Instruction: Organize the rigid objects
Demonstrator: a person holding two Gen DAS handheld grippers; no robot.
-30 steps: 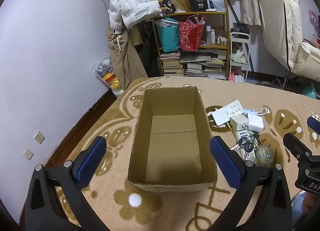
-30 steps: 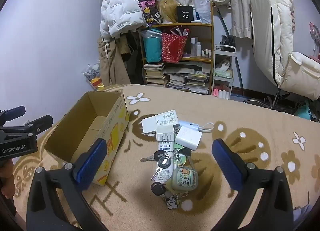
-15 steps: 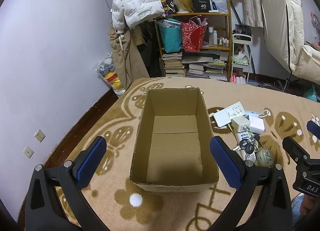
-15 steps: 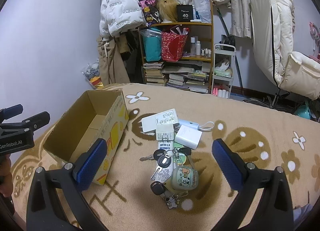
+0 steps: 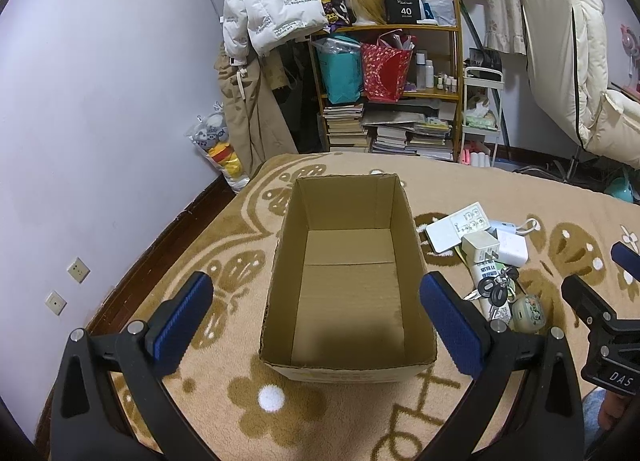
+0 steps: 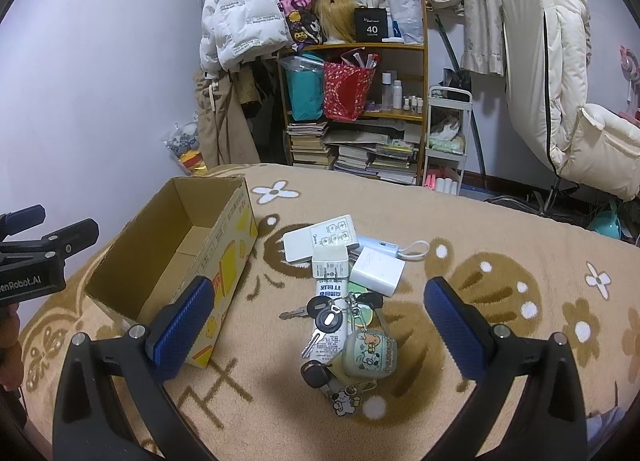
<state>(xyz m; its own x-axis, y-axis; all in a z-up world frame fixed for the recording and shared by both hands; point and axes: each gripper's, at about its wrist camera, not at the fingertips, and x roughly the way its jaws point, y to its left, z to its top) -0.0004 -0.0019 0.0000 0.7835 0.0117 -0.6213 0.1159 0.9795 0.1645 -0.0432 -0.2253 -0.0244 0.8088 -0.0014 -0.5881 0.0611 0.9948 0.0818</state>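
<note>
An open cardboard box (image 5: 348, 281) is set on a tan blanket with brown flower patterns (image 5: 304, 413), and nothing is seen inside it, just bare cardboard. The left claw (image 5: 316, 325) is held over the near end of the box with its blue pads spread wide, nothing gripped. The right claw (image 6: 320, 331) is likewise spread wide and empty, hung above the pile of small stuff that's heaped just right of the box.

In that pile: a white remote-style panel with buttons (image 6: 320, 237) at the far end, a white plug adapter (image 6: 330, 264) leaned up against it, a white charger block (image 6: 378, 271) just beside that, and a pale blue power bank with a white loop cord (image 6: 384, 247) behind. A white tube with blue Chinese print (image 6: 330, 317) is laid lengthwise under a bunch of keys with black heads (image 6: 324, 313). A pale green earbud case with a cartoon bear (image 6: 370, 351) is clipped to the keyring, and a small dog charm (image 6: 344, 401) is at the near end. Everything's tangled and touching, so the keys are draped over the tube.

Yellow graphics are printed on the box's side. "GenRobot.AI" can be partly read on the left claw's body in the right view, "DAS" on the right one in the left view.

At the back, a wooden shelf (image 6: 400, 117) is stuffed with books, a red bag (image 6: 346, 91), a teal bag (image 6: 306, 95) and a black box marked "40 COLORS" (image 6: 371, 25). A white puffer jacket (image 6: 236, 25) is hung to its left.
</note>
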